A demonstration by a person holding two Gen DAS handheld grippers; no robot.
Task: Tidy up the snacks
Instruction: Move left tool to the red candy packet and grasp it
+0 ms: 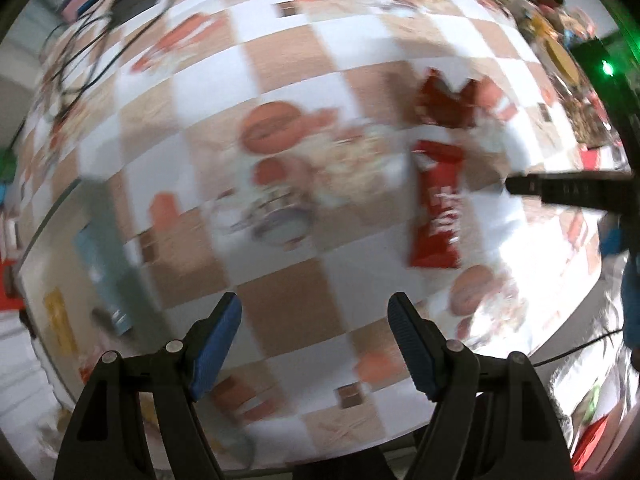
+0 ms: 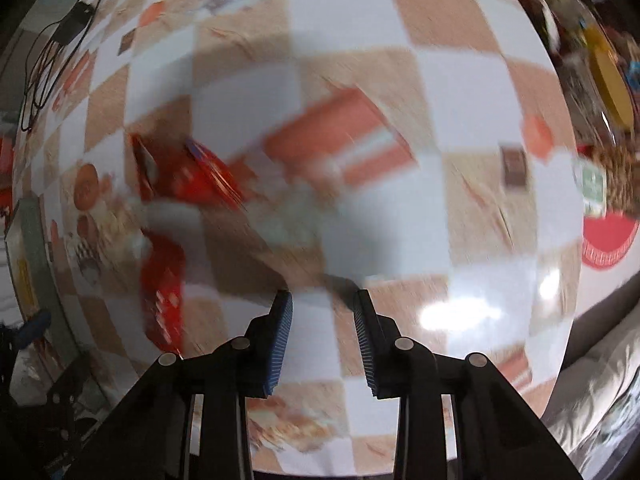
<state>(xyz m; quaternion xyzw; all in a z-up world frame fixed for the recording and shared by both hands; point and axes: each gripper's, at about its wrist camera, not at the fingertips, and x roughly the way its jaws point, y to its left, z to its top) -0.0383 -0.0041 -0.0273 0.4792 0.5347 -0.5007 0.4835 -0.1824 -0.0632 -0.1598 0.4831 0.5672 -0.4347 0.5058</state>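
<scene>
Both views are motion-blurred. A long red snack pack (image 1: 436,208) lies on the checkered tablecloth (image 1: 280,300), with a darker red snack bag (image 1: 448,100) just beyond it. My left gripper (image 1: 316,308) is open and empty, above the cloth, near and left of the packs. In the right wrist view the long red pack (image 2: 164,292) and the red bag (image 2: 184,172) lie at the left. My right gripper (image 2: 324,300) is open and empty, to the right of them. The right gripper's dark finger (image 1: 560,188) enters the left wrist view from the right.
Black cables and an adapter (image 1: 120,4) lie at the far left of the table. Cluttered items and a yellow plate (image 2: 608,80) sit at the far right, with a red round lid (image 2: 608,240) near the right edge. A grey-green box (image 1: 108,248) lies at the left edge.
</scene>
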